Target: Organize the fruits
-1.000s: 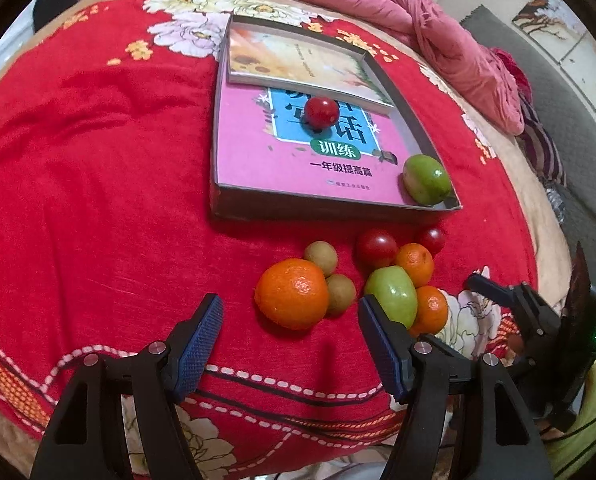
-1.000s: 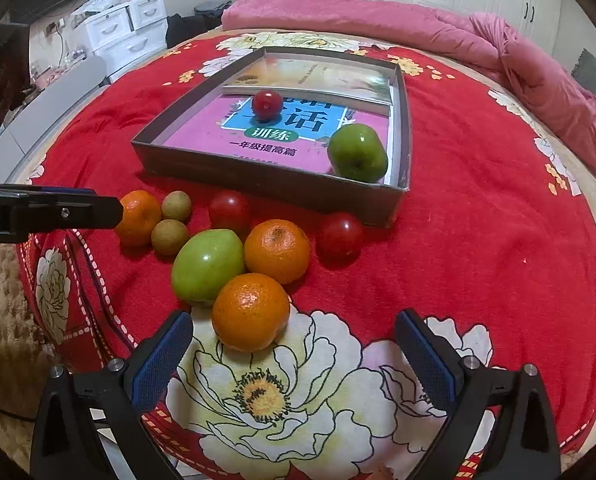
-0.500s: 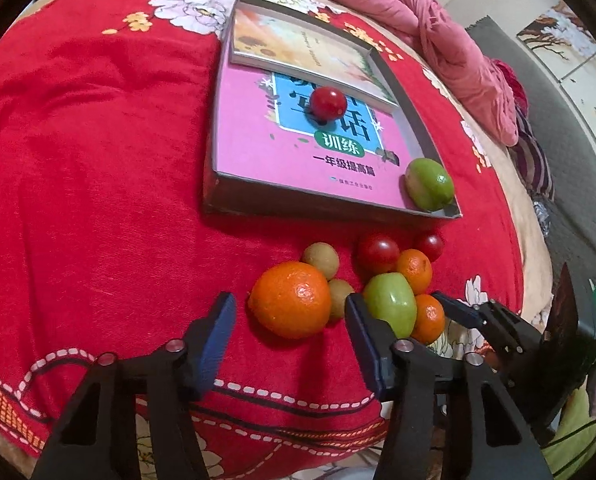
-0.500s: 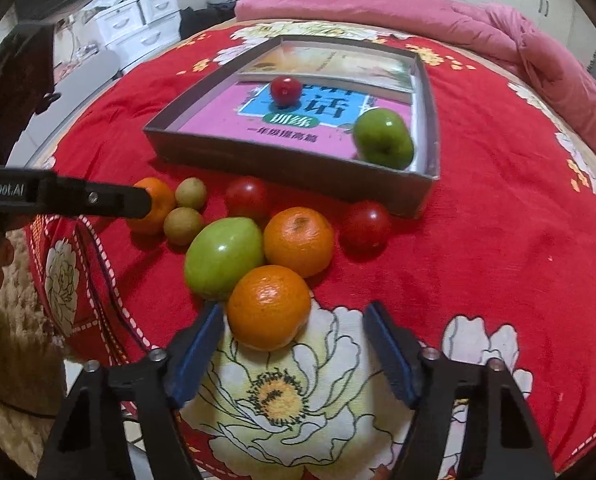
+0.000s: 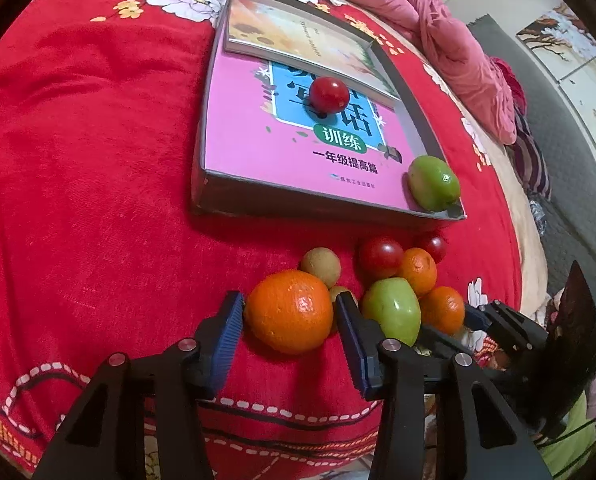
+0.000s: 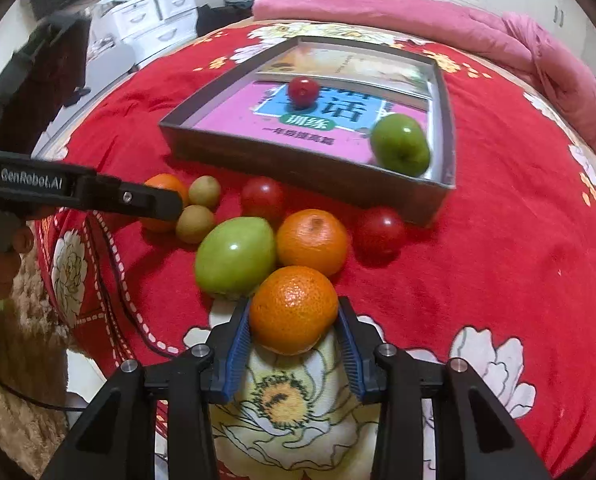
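A large orange (image 5: pixel 289 312) lies on the red bedspread between the fingers of my left gripper (image 5: pixel 287 304). Its jaws are closing, and both blue pads touch the orange's sides. In the right wrist view a smaller orange (image 6: pixel 293 312) sits between the closing jaws of my right gripper (image 6: pixel 293 314), pressed by both pads. Behind them lie a green apple (image 6: pixel 235 254), another orange (image 6: pixel 312 240), two red tomatoes (image 6: pixel 263 198) and two small brownish fruits (image 6: pixel 195 222). The grey box (image 5: pixel 298 202) farther back holds a tomato (image 5: pixel 329 94) and a green apple (image 5: pixel 434 188).
Two books line the bottom of the box, a pink one (image 5: pixel 257 152) under a paler one (image 5: pixel 298 36). A pink blanket (image 6: pixel 418 20) is bunched at the far side of the bed. The bed's edge drops off just below both grippers. White drawers (image 6: pixel 149 20) stand far left.
Both grippers have narrowed from wide open until their pads reached an orange each. The left gripper has also sunk and come closer to its orange.
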The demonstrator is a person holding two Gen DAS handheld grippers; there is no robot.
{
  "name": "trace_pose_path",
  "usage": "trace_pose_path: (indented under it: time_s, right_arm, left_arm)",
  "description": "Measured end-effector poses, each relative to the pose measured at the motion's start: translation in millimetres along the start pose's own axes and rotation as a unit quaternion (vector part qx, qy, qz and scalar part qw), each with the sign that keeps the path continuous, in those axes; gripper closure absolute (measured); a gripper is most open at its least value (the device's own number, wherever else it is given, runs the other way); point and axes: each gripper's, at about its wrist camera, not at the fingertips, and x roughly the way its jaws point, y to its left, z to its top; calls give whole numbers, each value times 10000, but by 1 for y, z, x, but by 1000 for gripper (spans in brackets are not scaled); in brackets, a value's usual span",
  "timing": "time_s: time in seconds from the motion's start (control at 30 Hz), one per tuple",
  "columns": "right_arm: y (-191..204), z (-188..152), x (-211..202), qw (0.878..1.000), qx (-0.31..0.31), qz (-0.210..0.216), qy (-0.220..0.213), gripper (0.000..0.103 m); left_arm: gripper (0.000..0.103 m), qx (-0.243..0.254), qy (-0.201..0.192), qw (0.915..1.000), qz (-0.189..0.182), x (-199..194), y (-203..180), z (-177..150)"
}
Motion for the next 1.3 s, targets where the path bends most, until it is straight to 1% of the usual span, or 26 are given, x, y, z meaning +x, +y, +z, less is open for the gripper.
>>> trace_pose_path:
  time_s: [0.23, 0.5, 0.67, 0.87, 1.1, 1.3]
  right_arm:
    - [-19, 4, -8, 9988, 455, 37, -182, 62]
    - [-31, 10, -21, 9950, 798, 257, -541, 62]
    - [-28, 13, -30, 9930, 775, 393, -805, 62]
    - [-24, 16, -38, 9908, 687, 493, -1059, 62]
    - [-21, 19, -46, 9888, 596, 525, -1262, 62]
    - [-17, 22, -51, 9880, 495, 538, -1359, 62]
  left_arm:
    - [58, -55, -11, 10000, -57, 3, 3, 2]
    - [60, 25, -90, 10000, -35, -2, 0, 0]
    - [60, 15, -209, 9998, -33, -13, 0, 1]
    - [60, 133, -499, 9987, 19, -36, -7, 6]
    - [60, 327, -813, 9961, 109, -62, -23, 9]
    - [60, 444, -951, 9943, 171, -71, -33, 9]
